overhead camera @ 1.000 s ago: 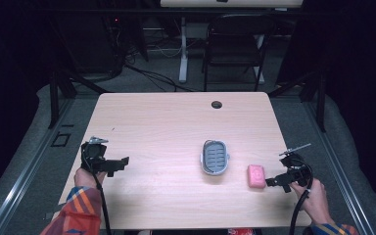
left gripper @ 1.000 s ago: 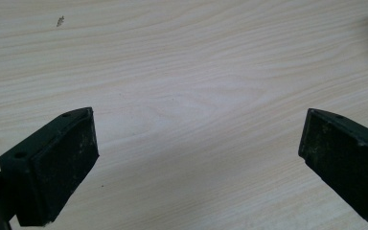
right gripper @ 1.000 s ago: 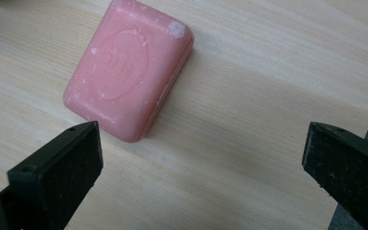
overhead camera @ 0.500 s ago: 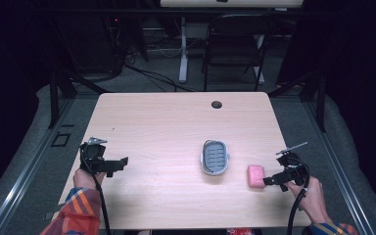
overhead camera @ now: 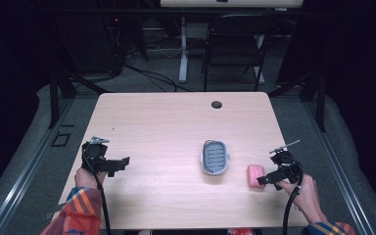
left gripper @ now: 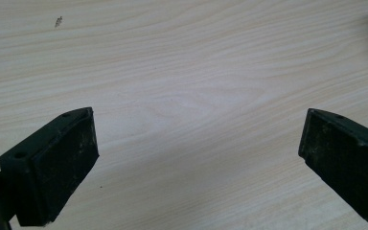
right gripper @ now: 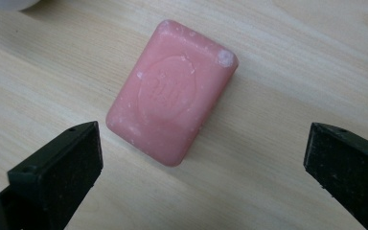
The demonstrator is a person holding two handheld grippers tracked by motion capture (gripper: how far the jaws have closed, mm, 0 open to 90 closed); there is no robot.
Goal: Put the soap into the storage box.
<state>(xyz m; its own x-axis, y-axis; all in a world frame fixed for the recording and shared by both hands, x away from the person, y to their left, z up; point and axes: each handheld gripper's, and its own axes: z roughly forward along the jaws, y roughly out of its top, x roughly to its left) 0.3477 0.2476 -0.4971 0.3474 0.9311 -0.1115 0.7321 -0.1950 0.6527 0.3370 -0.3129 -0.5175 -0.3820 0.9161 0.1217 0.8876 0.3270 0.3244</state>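
A pink bar of soap point(overhead camera: 255, 175) lies flat on the wooden table, right of a grey slotted soap dish point(overhead camera: 215, 156). My right gripper point(overhead camera: 267, 179) sits just right of the soap, pointing at it. In the right gripper view the soap point(right gripper: 172, 112) lies askew, its near end reaching in between the wide-apart fingertips point(right gripper: 84, 143) without touching either. These jaws have just been opening. My left gripper point(overhead camera: 120, 162) rests at the table's left side, open over bare wood point(left gripper: 199, 120).
The table point(overhead camera: 166, 122) has a round cable hole point(overhead camera: 217, 104) near its far edge. A dark chair point(overhead camera: 235, 39) and a desk leg stand beyond the table. A forearm comes in at each bottom corner.
My right gripper has edged a little left, closer to the soap. The soap, the dish and the left gripper have stayed where they were.
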